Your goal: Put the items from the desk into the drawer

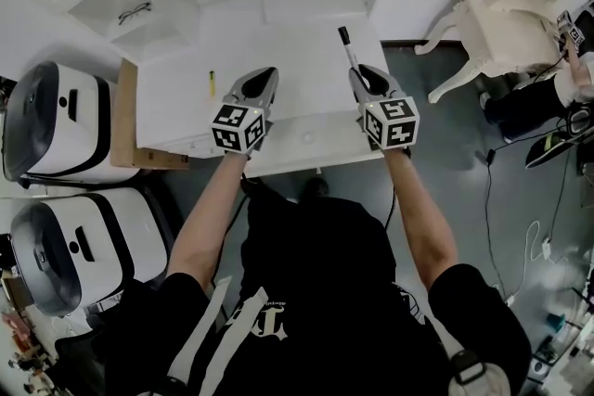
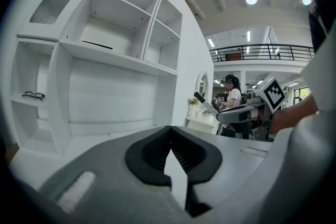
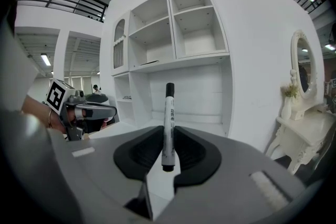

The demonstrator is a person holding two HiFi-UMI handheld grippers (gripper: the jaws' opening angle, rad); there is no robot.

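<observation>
One marker [image 3: 168,118], white-barrelled with a black cap, sits clamped between the pads of the right gripper [image 3: 169,136]. The jaws are drawn in narrow on its lower barrel, and the capped end juts out well past their tips. From the head view the marker [image 1: 349,51] pokes forward from the right gripper [image 1: 364,77] above the right part of the white desk [image 1: 297,32], close to that desk's right edge. The left gripper [image 1: 263,77] is held beside it over the desk's front, well apart from the right one. Its own view shows the left gripper's [image 2: 170,132] jaws brought together at the tips with nothing between them. A small yellow item [image 1: 212,83] lies on the desk just to the left of the left gripper, not touched by it; what it is cannot be made out. Behind the desk rises a white shelf unit [image 2: 121,29], and a pair of glasses [image 2: 32,95] rests in one of its left-hand compartments. Off to the right stands a white dressing table [image 1: 506,28] with an oval mirror. At the left are two white rounded machines [image 1: 56,121].
</observation>
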